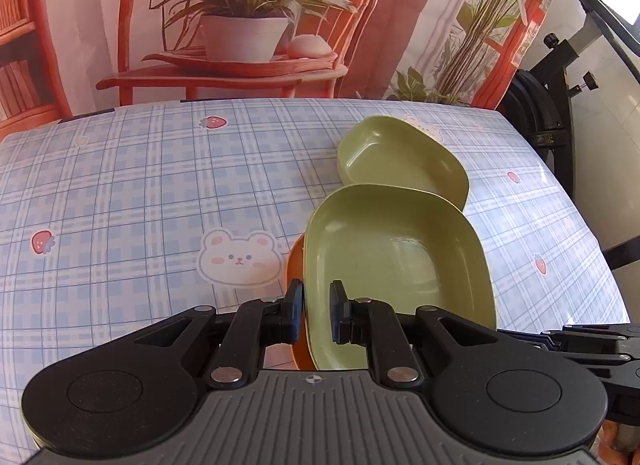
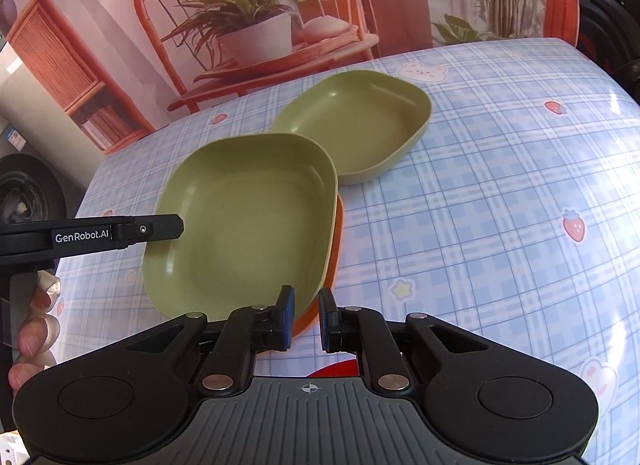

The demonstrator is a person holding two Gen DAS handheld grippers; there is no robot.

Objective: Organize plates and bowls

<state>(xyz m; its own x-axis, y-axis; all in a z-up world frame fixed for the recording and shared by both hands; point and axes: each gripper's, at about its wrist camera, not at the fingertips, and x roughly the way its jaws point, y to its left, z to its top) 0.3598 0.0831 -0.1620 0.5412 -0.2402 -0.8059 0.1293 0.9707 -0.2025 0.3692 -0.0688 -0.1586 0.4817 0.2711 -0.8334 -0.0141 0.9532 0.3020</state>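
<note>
The left hand-held gripper (image 1: 316, 311) is narrowed astride the near green plate's (image 1: 400, 265) rim; the right hand-held gripper (image 2: 306, 315) likewise straddles the orange plate (image 2: 335, 249) beneath. Stiff, light, slick rims are judged best pinched. A green bowl (image 2: 360, 125) sits at one o'clock on the bench (image 2: 500, 205).

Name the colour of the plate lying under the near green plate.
Orange plate; its rim peeks out beneath the near green plate, clearest in the right wrist view.
</note>
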